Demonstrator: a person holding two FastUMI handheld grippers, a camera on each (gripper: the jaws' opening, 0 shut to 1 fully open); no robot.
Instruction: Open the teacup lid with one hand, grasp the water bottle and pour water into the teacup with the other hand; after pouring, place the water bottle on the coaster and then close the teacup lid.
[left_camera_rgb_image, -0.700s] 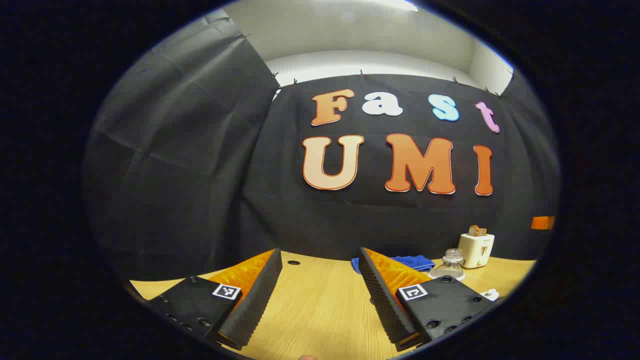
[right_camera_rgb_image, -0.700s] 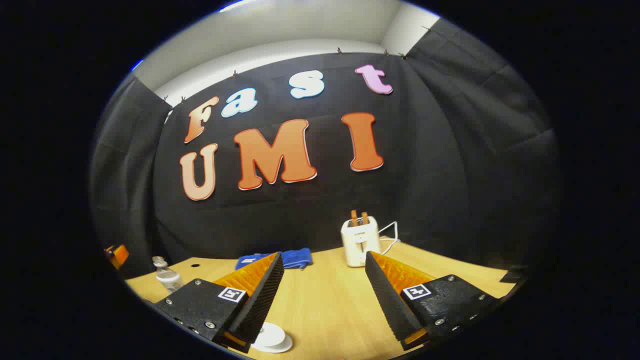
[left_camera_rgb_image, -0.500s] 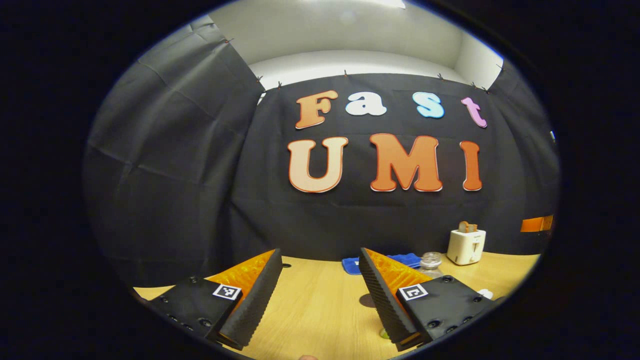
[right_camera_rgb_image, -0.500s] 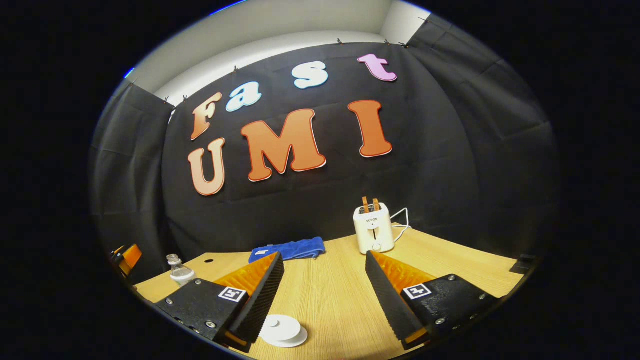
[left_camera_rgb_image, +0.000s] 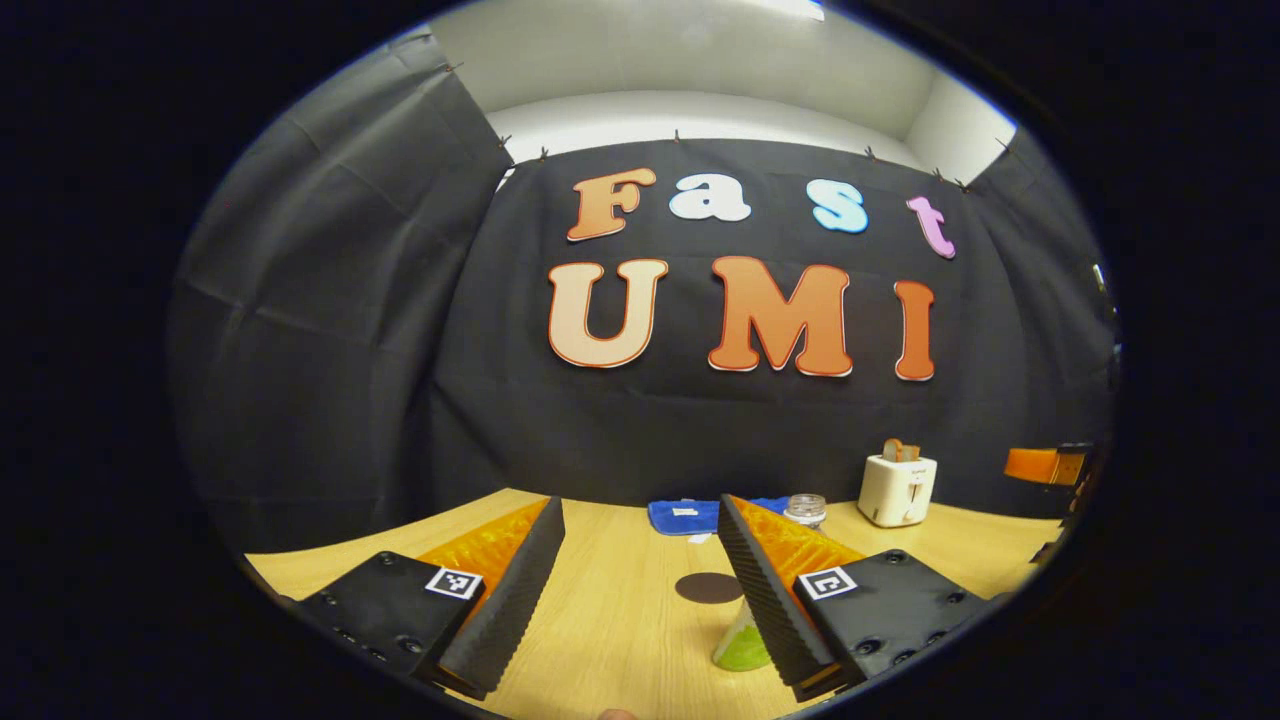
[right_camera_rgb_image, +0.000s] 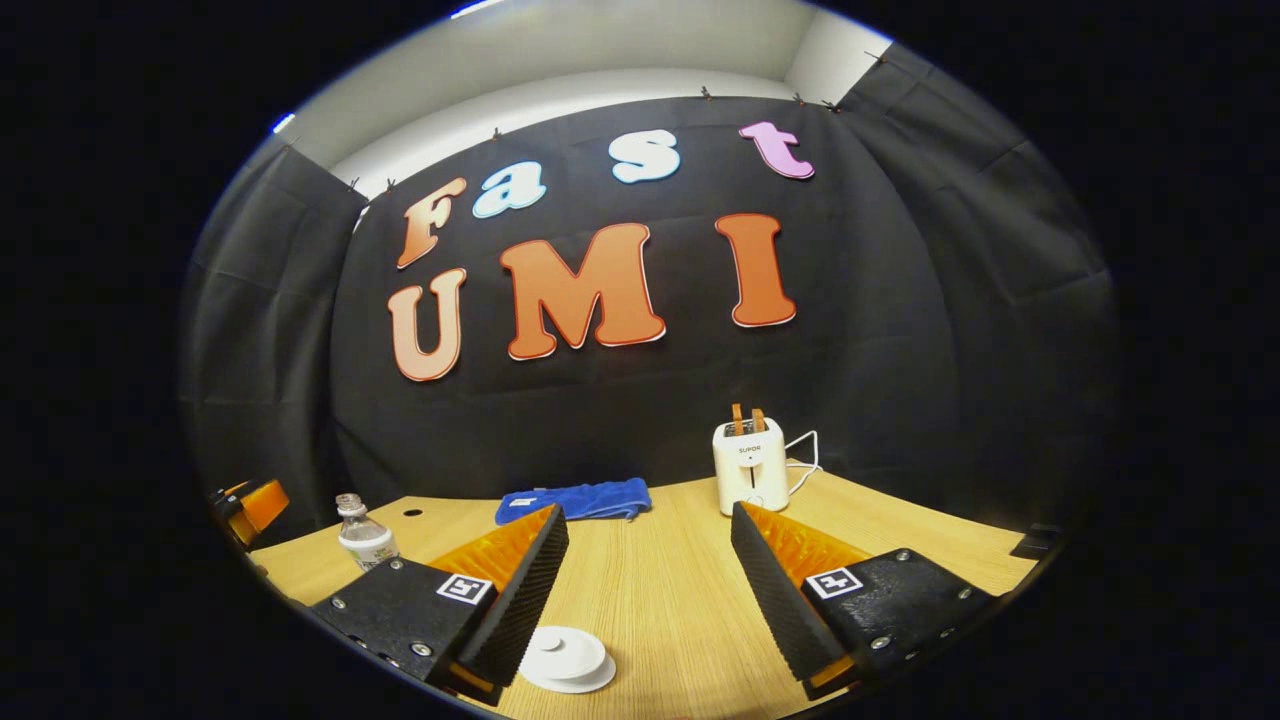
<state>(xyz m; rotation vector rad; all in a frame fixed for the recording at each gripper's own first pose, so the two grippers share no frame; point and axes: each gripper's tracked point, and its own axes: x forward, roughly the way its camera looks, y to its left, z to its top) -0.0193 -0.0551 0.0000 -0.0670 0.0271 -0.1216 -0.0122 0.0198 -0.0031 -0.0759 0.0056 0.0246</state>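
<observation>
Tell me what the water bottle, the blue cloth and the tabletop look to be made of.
Water bottle: clear, glossy plastic, most likely; the wall shows through it and its cap is pale.
Blue cloth: soft matte fabric, possibly towelling; it lies rumpled and folded.
Tabletop: pale wood or a wood-look laminate, smooth with a low sheen; fine straight grain lines run along it.

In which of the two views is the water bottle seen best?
The right gripper view. There the water bottle stands on the table with cap, neck and label part all visible. In the left gripper view, the bottle's top alone peeks above the left gripper's finger.
</observation>
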